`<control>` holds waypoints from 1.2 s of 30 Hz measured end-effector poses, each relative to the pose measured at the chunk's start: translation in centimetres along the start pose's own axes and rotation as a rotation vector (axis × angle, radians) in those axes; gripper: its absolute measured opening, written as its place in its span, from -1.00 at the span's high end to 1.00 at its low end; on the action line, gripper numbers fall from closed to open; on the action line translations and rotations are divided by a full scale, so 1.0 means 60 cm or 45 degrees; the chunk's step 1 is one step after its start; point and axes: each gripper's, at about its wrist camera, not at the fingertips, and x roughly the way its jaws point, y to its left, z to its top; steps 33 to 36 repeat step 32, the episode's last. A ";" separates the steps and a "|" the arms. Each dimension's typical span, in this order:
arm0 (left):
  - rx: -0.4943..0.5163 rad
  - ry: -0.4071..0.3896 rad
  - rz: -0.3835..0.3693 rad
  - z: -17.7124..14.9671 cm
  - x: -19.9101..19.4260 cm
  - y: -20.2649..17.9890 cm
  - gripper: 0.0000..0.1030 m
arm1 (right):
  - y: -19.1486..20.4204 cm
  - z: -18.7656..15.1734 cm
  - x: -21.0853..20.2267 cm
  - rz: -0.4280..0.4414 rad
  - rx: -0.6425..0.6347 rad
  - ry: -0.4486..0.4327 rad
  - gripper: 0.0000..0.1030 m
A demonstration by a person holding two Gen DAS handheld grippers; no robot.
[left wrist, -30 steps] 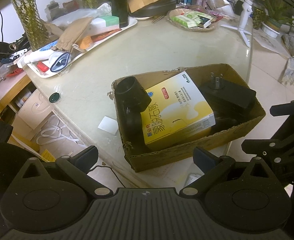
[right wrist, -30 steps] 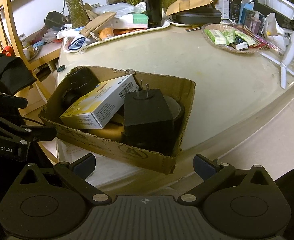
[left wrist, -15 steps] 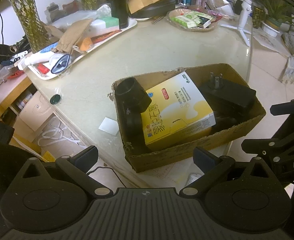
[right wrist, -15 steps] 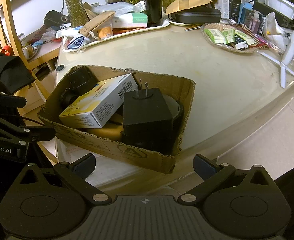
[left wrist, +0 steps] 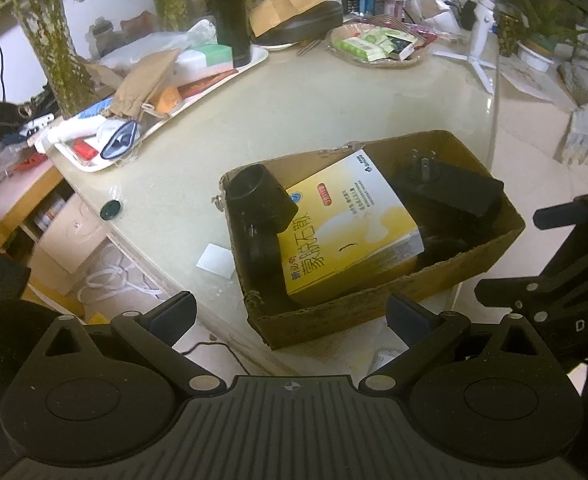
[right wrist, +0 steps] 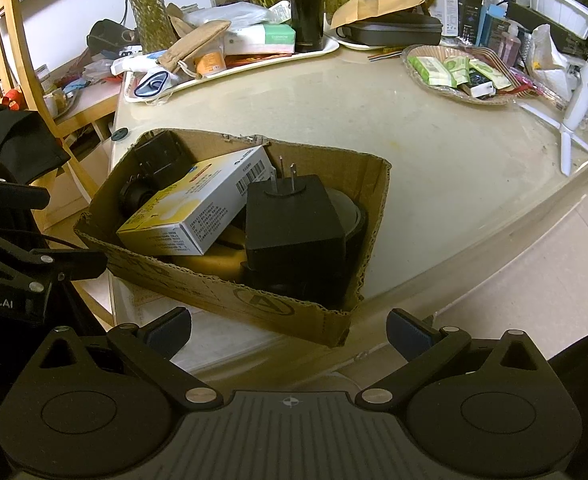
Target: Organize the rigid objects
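Observation:
A shallow cardboard box (left wrist: 390, 300) (right wrist: 230, 300) sits at the near edge of the beige table. Inside lie a yellow-and-white carton (left wrist: 350, 220) (right wrist: 198, 208), a black plug adapter (left wrist: 450, 188) (right wrist: 294, 224) with its prongs up, and a black cylindrical piece (left wrist: 260, 200) (right wrist: 158, 156). My left gripper (left wrist: 290, 314) hangs open in front of the box, below its near wall, holding nothing. My right gripper (right wrist: 288, 330) is open too, just off the box's near corner and empty. Each gripper shows at the other view's edge.
A white tray (left wrist: 250, 66) (right wrist: 326, 50) of clutter with a black flask (left wrist: 230, 12) stands at the back. A wicker dish of packets (right wrist: 462, 76) and a white tripod (right wrist: 574, 116) are at the right. A wooden chair (right wrist: 10, 48) stands left. A small white card (left wrist: 215, 260) lies beside the box.
Both views have shifted only slightly; the box and its contents stay put. Both grippers stay open.

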 end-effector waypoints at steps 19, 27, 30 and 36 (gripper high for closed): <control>0.024 0.003 0.033 -0.002 -0.002 -0.004 -1.00 | -0.001 -0.002 0.002 -0.001 0.000 0.000 -1.00; 0.020 0.010 0.024 -0.003 -0.002 -0.002 -1.00 | -0.001 -0.002 0.003 -0.001 -0.001 0.000 -1.00; 0.008 0.003 0.014 -0.003 -0.002 0.001 -1.00 | -0.001 -0.003 0.003 -0.002 0.000 0.001 -1.00; 0.003 -0.001 0.005 -0.003 -0.004 0.000 -1.00 | 0.000 -0.002 0.002 -0.002 0.000 0.001 -1.00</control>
